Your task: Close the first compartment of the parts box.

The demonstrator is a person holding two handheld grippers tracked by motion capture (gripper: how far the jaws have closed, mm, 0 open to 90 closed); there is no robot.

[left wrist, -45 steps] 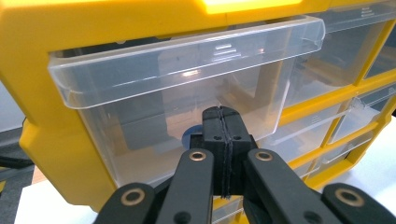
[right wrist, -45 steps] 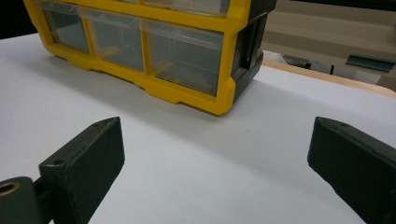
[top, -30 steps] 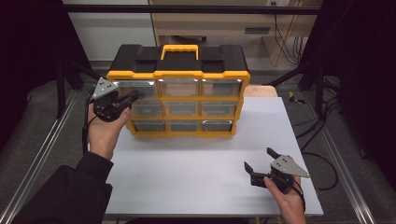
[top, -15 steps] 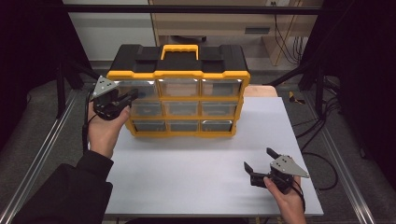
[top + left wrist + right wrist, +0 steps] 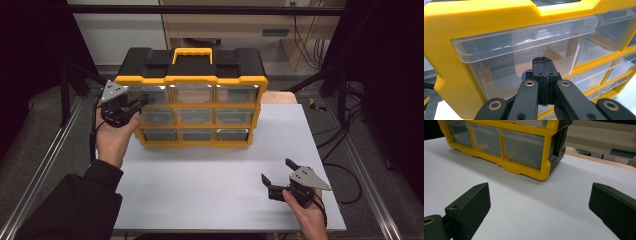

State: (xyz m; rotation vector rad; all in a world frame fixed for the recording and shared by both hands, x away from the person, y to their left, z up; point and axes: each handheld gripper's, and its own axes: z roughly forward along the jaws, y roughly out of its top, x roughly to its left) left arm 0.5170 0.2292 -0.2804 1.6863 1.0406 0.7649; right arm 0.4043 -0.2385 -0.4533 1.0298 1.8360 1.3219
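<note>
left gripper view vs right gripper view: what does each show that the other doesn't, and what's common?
Left gripper view: the left gripper, fingers pressed together with nothing between them, right at the clear top-left drawer, under its pull lip.

Right gripper view: the right gripper with fingers wide apart, low over the bare white table, plus the organizer's black side wall and the wooden edge behind the table.

Both: the yellow drawer organizer with its clear drawers.

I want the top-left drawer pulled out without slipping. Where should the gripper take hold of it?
Grip the clear overhanging lip along the top-left drawer, coming straight in from the front. It juts out; the face below is flat. The left gripper, shut, would probably have to open first.
</note>
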